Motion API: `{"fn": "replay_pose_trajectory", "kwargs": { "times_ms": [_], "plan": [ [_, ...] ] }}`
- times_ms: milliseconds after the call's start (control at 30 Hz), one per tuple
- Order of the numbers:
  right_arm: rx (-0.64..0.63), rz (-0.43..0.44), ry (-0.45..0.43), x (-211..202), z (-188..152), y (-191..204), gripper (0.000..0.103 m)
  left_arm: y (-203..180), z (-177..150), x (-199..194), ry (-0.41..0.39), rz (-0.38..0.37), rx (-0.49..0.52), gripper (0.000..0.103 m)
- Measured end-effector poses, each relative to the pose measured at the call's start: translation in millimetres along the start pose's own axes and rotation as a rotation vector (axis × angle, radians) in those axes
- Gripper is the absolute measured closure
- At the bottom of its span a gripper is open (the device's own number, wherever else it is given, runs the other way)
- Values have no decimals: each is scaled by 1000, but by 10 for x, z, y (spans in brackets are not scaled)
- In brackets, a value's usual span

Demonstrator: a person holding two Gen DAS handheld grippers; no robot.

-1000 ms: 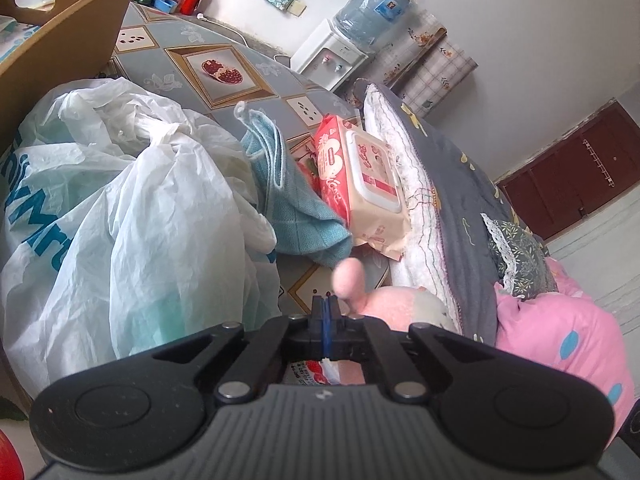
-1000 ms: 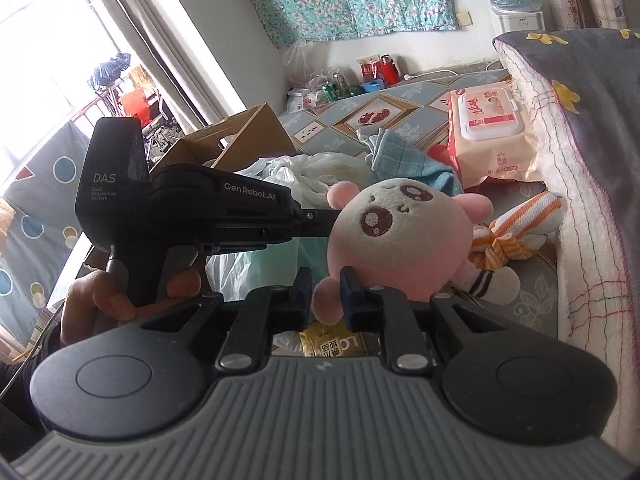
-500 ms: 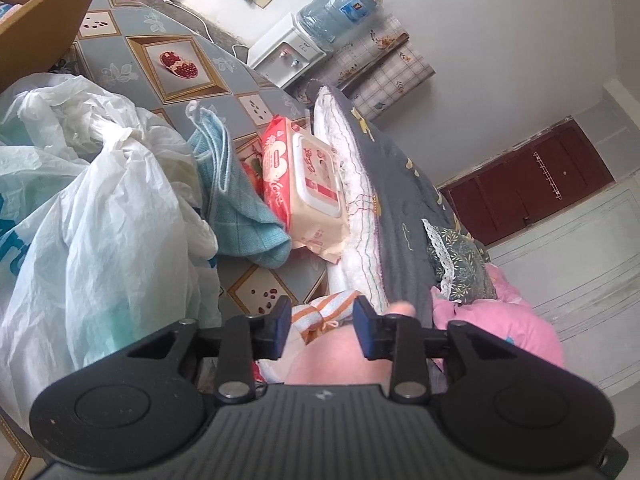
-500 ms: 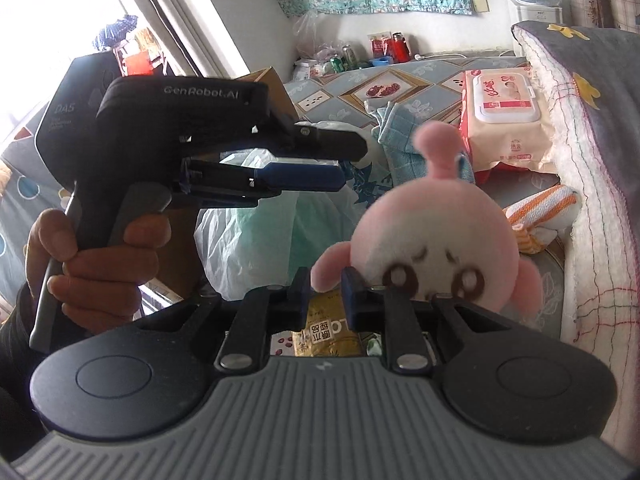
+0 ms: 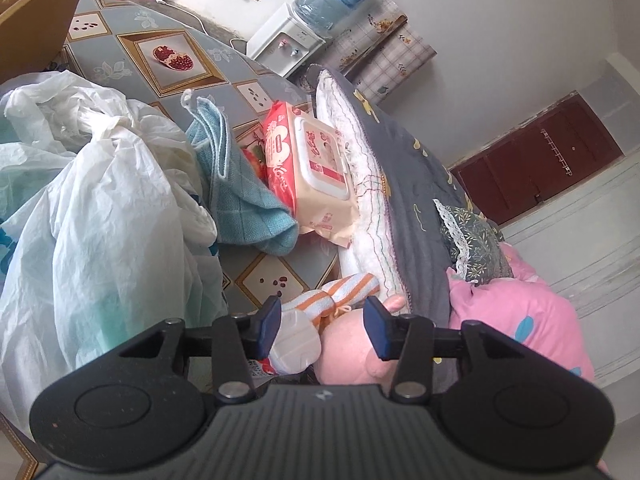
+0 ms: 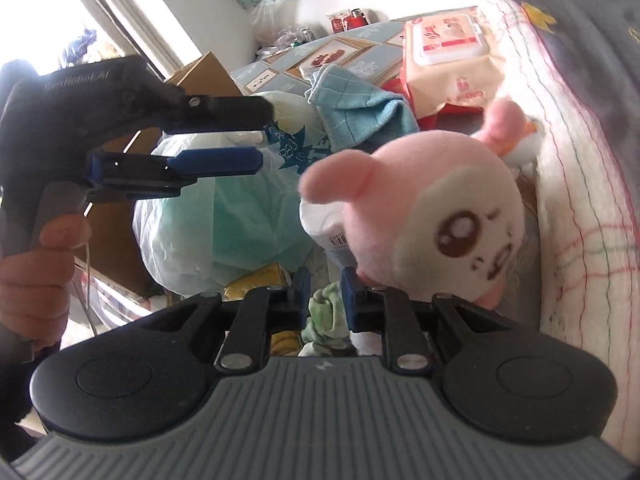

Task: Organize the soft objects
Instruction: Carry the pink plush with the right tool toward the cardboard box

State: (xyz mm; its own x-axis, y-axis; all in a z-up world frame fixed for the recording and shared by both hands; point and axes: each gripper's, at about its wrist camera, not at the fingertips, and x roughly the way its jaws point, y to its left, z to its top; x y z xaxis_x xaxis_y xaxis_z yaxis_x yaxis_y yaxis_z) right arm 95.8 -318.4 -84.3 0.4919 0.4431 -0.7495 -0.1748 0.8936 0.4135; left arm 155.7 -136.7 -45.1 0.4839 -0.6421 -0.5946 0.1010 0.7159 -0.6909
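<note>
A pink plush toy (image 6: 420, 216) with a cream face hangs tilted beside the quilt. My right gripper (image 6: 327, 294) is shut on the toy's lower edge; its pads stand narrowly apart and the pinched part is mostly hidden. In the left wrist view the plush (image 5: 348, 356) sits low between the jaws of my left gripper (image 5: 323, 326). Those jaws are opening and neither pad presses on anything. An orange-and-white striped soft item (image 5: 340, 292) lies just beyond them. In the right wrist view the left gripper (image 6: 262, 136) shows from the side, held by a hand (image 6: 36, 272).
White plastic bags (image 5: 100, 220) pile up at the left. A teal cloth (image 5: 240, 200) and a wet-wipes pack (image 5: 316, 172) lie on the patterned tabletop (image 5: 172, 56). A grey quilt (image 5: 412, 184) and a pink pillow (image 5: 520, 320) bound the right. A cardboard box (image 5: 36, 20) stands behind.
The left gripper's jaws went from shut to apart, and its view tipped upward. The plush flipped over and swung in the right gripper. The right gripper has sunk lower.
</note>
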Motion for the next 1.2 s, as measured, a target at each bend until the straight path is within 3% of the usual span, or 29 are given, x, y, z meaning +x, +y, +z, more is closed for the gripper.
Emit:
{"fn": "replay_pose_trajectory", "kwargs": {
  "times_ms": [133,367,500,700,900,1000,1033,1200],
  "plan": [
    [-4,-11,-52,-275,16,19,82,-72,-67,-73,-18,31,70,57],
    [7,-112,-201,-970,320,-138,61,-335,-346,-172,-86,120,304,53],
    [80,-167,-206,-935,573,-340,57,-481,-537,-105,-39,87,396,52],
    [198,-174,-120,-435,730,-618,57,-668,-830,150,48,85,529,52],
    [260,-185,-69,-60,783,-780,61,-625,-900,348,99,112,529,53],
    [263,-185,-57,44,794,-795,72,-622,-889,400,97,120,538,53],
    [265,-182,-56,67,792,-792,80,-627,-887,416,97,123,542,53],
    [228,-202,-84,-21,751,-654,86,-664,-885,482,87,135,557,51]
  ]
}}
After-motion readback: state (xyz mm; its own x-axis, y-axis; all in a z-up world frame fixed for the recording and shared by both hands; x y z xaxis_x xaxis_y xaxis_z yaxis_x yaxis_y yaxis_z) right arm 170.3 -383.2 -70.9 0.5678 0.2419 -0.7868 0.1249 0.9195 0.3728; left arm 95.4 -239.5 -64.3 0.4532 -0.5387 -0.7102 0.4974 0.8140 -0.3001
